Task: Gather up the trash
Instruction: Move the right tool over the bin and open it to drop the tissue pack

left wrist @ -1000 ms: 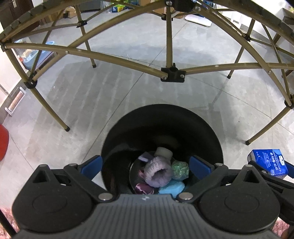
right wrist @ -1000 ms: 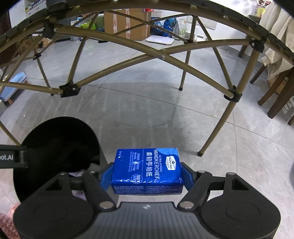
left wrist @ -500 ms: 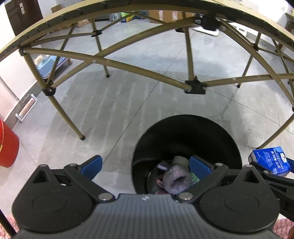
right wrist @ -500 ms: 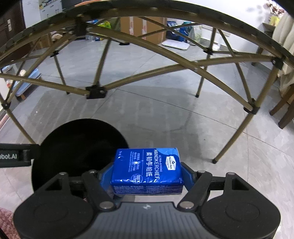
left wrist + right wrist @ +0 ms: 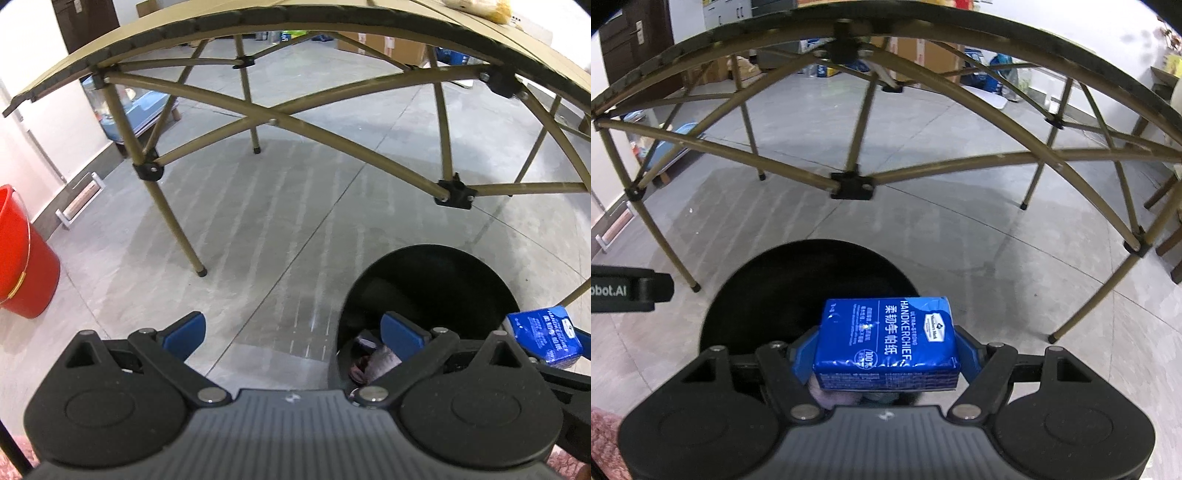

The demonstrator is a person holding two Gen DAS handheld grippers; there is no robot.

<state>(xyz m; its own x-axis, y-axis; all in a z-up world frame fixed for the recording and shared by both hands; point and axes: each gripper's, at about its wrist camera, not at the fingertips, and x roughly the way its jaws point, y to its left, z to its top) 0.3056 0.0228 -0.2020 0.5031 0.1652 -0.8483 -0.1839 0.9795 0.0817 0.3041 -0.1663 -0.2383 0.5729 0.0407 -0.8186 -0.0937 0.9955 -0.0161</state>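
Tissue pack [image 5: 886,345] still clamped in right fingers, now over bin [image 5: 775,280]; left fingers spread, shifted off bin.

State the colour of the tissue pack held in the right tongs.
Blue with white lettering, tissue pack; right wrist view.

— What trash is up?
— A blue tissue pack [image 5: 886,347], white lettering on glossy wrap, lying flat, clamped at both ends, over the mouth of the black bin [image 5: 768,295].
— And the bin?
— Round, upright on the grey floor, open top. Inside: crumpled scraps [image 5: 373,360], greyish and pink, low at the bottom.
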